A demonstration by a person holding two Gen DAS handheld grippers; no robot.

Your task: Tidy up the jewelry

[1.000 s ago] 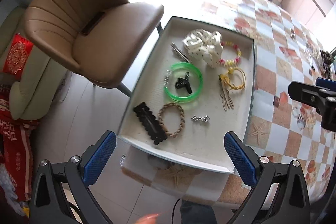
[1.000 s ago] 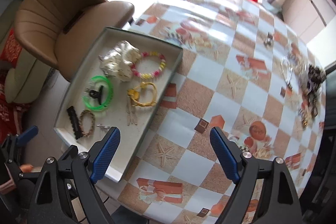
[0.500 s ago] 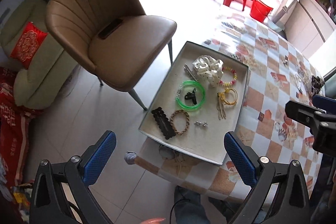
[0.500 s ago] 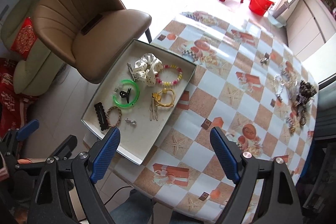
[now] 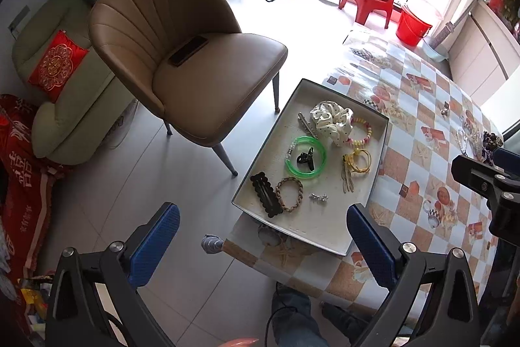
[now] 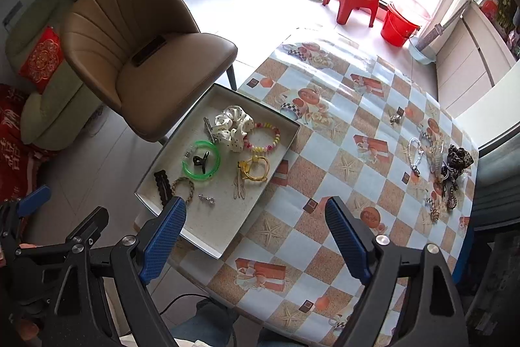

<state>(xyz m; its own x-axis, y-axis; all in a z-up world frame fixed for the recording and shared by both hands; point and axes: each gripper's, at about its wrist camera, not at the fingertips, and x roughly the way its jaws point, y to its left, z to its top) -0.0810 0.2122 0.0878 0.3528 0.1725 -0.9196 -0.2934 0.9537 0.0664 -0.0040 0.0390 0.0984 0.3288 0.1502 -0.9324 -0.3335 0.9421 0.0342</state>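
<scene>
A grey tray (image 5: 378, 171) (image 6: 227, 241) lies at the table's near left corner. It holds a white scrunchie (image 5: 331, 119) (image 6: 234, 126), a green bangle (image 5: 305, 156) (image 6: 201, 163) around a black clip, a beaded bracelet (image 6: 263, 137), a yellow hair tie (image 5: 356, 161), a braided bracelet (image 5: 289, 194) and a black scalloped clip (image 5: 265, 194). More jewelry is piled (image 6: 448, 168) at the table's far right. My left gripper (image 5: 263, 236) and right gripper (image 6: 255, 233) are open, empty, high above the tray's near edge.
A tan chair (image 5: 195, 67) with a phone on its seat stands left of the table. A sofa with a red cushion (image 5: 57, 64) is further left. The checked tablecloth (image 6: 357, 152) covers the table. A red chair and bucket stand near the window.
Both grippers have risen and pulled back from the tray, so tray and table look smaller and more of the room shows. Both stay open.
</scene>
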